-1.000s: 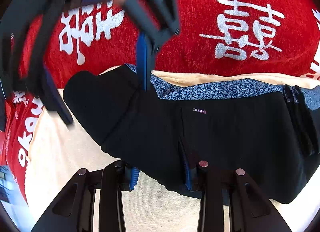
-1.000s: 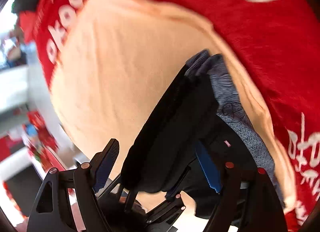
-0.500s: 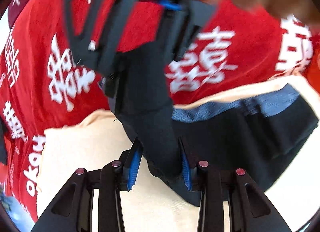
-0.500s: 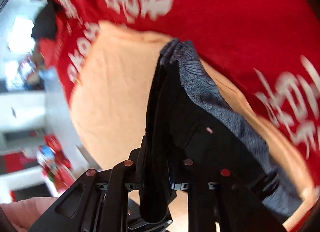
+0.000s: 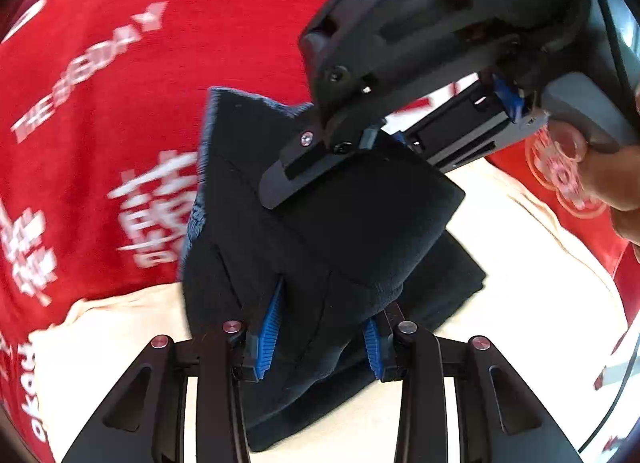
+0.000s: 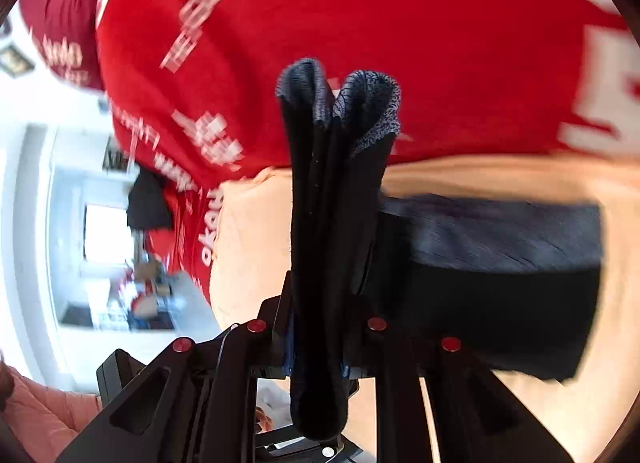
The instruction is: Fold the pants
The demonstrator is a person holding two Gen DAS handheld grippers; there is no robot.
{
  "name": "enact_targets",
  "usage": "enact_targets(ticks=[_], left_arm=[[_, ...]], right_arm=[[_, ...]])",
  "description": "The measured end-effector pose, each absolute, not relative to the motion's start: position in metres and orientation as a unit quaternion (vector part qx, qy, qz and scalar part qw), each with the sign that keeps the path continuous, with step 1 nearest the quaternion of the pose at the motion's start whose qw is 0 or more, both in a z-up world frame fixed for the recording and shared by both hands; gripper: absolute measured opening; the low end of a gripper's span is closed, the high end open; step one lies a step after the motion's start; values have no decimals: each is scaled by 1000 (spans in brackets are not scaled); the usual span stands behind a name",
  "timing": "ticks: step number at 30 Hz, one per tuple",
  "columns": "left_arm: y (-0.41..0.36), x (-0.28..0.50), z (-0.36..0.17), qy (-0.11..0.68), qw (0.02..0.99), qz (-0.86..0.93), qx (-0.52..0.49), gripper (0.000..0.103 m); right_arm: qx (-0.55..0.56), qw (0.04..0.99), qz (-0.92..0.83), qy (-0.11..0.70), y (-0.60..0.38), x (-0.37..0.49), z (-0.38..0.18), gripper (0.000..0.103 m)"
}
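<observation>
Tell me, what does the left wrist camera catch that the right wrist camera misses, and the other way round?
Only the left wrist view shows the right gripper from outside, clamped on the pants, with a hand on its handle. Only the right wrist view shows the grey waistband and a bright room beyond. Both show the black pants lifted off the cream cloth, and the red blanket.

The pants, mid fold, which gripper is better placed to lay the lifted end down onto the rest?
Right, probably. The right gripper clamps the bunched waistband end of the pants, directly above the flat part. The left gripper clamps lower, nearer the fold.
</observation>
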State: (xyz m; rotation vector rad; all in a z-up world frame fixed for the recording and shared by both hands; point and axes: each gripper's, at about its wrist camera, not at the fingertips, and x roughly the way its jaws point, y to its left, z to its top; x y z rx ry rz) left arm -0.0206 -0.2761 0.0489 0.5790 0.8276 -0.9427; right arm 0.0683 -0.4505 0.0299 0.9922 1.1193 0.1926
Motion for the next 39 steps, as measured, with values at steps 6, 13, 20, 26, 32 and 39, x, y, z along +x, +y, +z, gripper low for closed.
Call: enact_targets(ticks=[6,13,20,26,32,39], left_arm=[[-322,-53,-3,409,746,-423,312,37],[-334,-64,-30,449,734,-375,346,57],[-302,-54,-15,484,733,-356,319,74],[-269,-13,-11,544,732,-316,260,90],[-238,22,-16,575,732,-273,242,90],[-217,33,-25,598,720,-259,240,90]], right_arm=[[517,696,57,495,-501,8,-42,18],[525,674,66,515,-502,6,-93,18],[483,686,36,544,-497,2,-87,20],[376,725,-26,576,-474,13,-63,24],[297,732,-115,602,-472,2,-43,41],[297,731,-136,599,-435,-16,-26,77]])
